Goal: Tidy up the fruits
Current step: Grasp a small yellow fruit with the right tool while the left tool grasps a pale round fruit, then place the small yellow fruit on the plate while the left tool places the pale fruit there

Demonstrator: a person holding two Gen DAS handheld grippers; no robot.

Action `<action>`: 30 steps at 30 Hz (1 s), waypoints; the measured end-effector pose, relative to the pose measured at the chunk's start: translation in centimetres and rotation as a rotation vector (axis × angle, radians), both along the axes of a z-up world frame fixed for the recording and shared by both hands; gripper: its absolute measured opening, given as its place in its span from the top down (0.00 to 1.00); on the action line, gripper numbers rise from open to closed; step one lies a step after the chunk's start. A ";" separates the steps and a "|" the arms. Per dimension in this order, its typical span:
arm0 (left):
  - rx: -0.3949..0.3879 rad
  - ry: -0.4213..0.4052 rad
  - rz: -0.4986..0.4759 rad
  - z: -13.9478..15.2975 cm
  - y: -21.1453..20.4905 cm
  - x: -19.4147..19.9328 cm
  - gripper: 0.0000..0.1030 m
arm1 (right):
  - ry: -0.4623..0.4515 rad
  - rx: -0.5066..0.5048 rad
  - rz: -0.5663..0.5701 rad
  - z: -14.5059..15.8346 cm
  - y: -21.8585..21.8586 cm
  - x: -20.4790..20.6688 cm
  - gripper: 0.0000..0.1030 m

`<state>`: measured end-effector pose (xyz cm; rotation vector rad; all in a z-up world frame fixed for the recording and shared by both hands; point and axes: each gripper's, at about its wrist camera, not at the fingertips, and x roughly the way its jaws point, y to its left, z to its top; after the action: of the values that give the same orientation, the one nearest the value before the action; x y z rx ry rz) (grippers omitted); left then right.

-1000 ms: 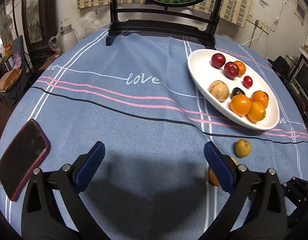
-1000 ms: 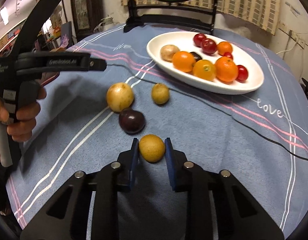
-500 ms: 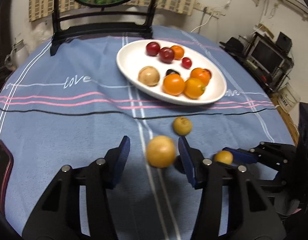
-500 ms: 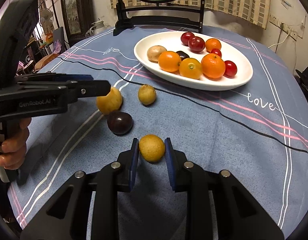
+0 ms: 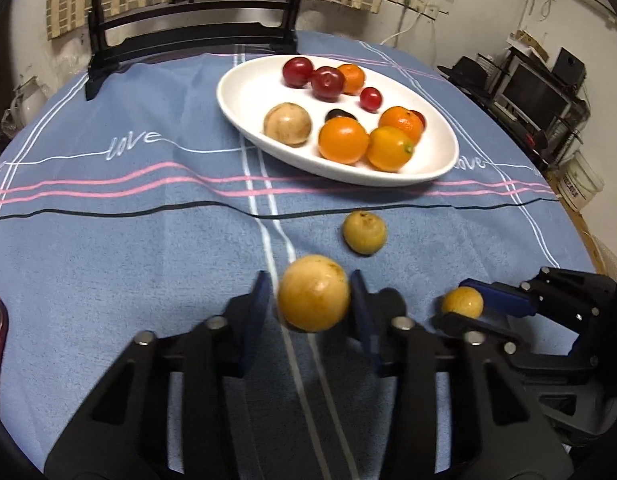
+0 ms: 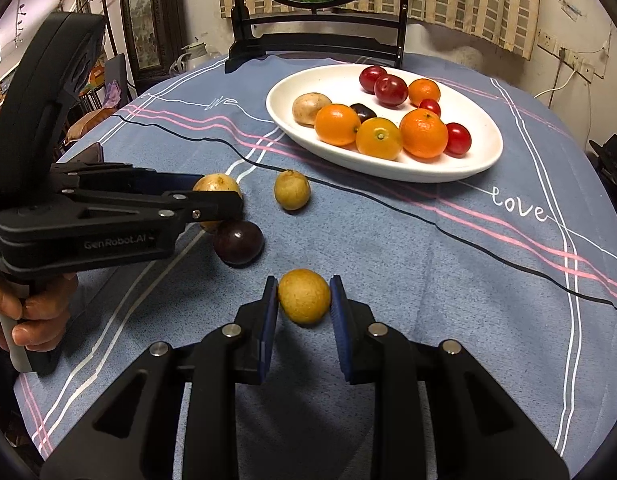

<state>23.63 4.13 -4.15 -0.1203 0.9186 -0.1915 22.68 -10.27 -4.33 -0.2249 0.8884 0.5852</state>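
Left wrist view: left gripper clamps a large tan-yellow fruit, round, faintly speckled, blurred. Beyond it, a smaller yellow-green fruit lies on the blue striped tablecloth. Far centre-right, white oval plate holds oranges, red plums, one dark plum, one tan fruit. Near right, right gripper pinches a small yellow fruit.

Right wrist view: right gripper closes on the small yellow fruit, oval, matte, brown-flecked. Left gripper enters from the left, gripping the large tan-yellow fruit. Dark purple plum sits just below its tip, smaller yellow-green fruit just right. Plate far right.
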 end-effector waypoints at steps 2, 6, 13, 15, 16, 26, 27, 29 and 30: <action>0.018 -0.008 -0.002 0.0 -0.2 -0.2 0.65 | -0.002 -0.001 -0.002 0.0 0.0 0.0 0.74; 0.022 -0.024 -0.003 0.3 -0.3 -0.4 0.65 | -0.006 -0.001 -0.010 0.1 -0.1 0.0 0.74; -0.029 -0.084 0.039 1.9 0.7 -0.8 0.65 | -0.025 0.040 -0.020 0.7 -0.8 0.4 0.74; -0.036 -0.100 0.039 2.4 0.5 -0.5 0.65 | -0.072 0.072 -0.048 1.5 -1.4 0.8 0.74; -0.032 -0.108 0.041 2.7 0.4 -0.1 0.65 | -0.098 0.088 -0.066 1.9 -1.8 1.1 0.74; -0.031 -0.142 0.074 5.4 -0.6 9.4 0.65 | -0.202 0.229 -0.358 3.5 -4.9 10.9 0.74; -0.028 -0.138 0.081 5.4 -0.7 10.4 0.65 | -0.194 0.239 -0.366 3.4 -5.0 11.8 0.74; -0.021 -0.118 0.095 5.1 -0.7 12.6 0.65 | -0.181 0.249 -0.371 3.1 -5.1 13.1 0.74; -0.013 -0.110 0.104 5.0 -0.7 13.5 0.65 | -0.175 0.257 -0.374 3.0 -5.2 13.6 0.74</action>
<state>37.09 3.39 0.81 -0.1678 0.7996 -0.1071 36.31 -15.46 -1.31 0.1210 0.6556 0.3200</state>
